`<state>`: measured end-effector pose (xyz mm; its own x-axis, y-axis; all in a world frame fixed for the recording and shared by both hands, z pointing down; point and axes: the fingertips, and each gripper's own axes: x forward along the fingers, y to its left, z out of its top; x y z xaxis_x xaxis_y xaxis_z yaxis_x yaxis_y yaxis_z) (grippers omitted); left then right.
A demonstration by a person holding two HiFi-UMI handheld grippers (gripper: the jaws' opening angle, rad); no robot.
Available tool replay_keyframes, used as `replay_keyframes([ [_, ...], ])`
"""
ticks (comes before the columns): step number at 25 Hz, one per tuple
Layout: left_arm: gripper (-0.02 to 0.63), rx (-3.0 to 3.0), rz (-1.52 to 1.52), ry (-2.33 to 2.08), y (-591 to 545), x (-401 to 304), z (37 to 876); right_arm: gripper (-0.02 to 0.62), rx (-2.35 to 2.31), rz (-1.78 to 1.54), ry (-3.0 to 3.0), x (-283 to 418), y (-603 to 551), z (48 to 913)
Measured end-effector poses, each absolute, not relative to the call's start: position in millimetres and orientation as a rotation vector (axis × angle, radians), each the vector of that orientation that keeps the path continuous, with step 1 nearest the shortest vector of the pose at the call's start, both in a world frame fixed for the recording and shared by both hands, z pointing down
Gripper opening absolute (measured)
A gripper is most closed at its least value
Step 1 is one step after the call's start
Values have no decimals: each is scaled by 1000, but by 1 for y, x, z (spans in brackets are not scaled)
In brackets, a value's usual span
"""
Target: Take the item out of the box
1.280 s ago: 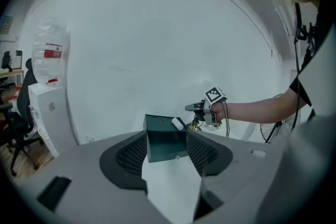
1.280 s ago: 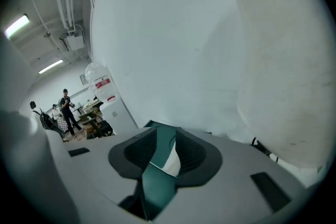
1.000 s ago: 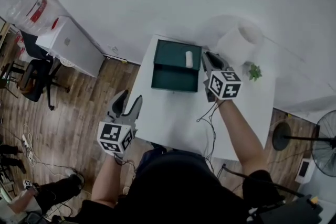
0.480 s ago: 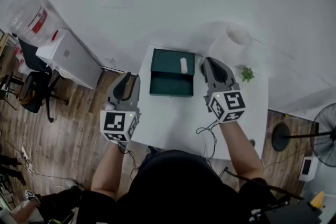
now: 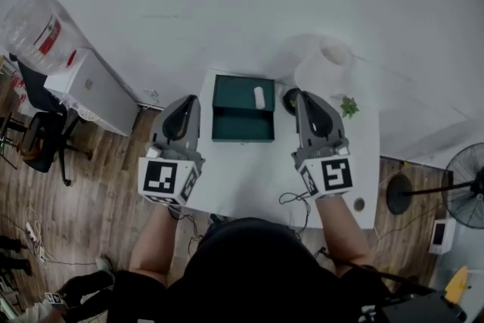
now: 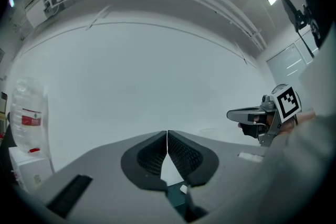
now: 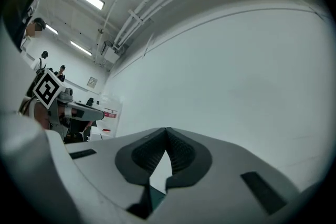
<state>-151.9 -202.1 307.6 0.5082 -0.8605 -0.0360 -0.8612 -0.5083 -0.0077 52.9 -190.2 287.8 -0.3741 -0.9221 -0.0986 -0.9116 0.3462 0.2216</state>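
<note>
You hold the left gripper (image 5: 186, 104) and the right gripper (image 5: 305, 97) over the white desk (image 5: 249, 170), one on each side of the green box (image 5: 242, 129). Both pairs of jaws are closed tip to tip, with nothing between them. The box lies open at the desk's far edge. The small white item (image 5: 259, 97) rests inside it, toward its right wall, apart from both grippers. A small plant (image 5: 349, 106) stands further right.

Green box (image 5: 242, 125) on table (image 5: 249, 170), white item (image 5: 259, 97) inside
</note>
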Motion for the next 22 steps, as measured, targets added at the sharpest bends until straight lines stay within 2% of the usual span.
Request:
replay_keyframes([
  [5, 9, -2707, 128, 1518, -208, -156, 299, 5, 1768, -353, -2528, 54, -182, 289],
  [22, 9, -2781, 54, 1503, -211, -153, 331, 5, 1830, -247, -2495, 71, -178, 311],
])
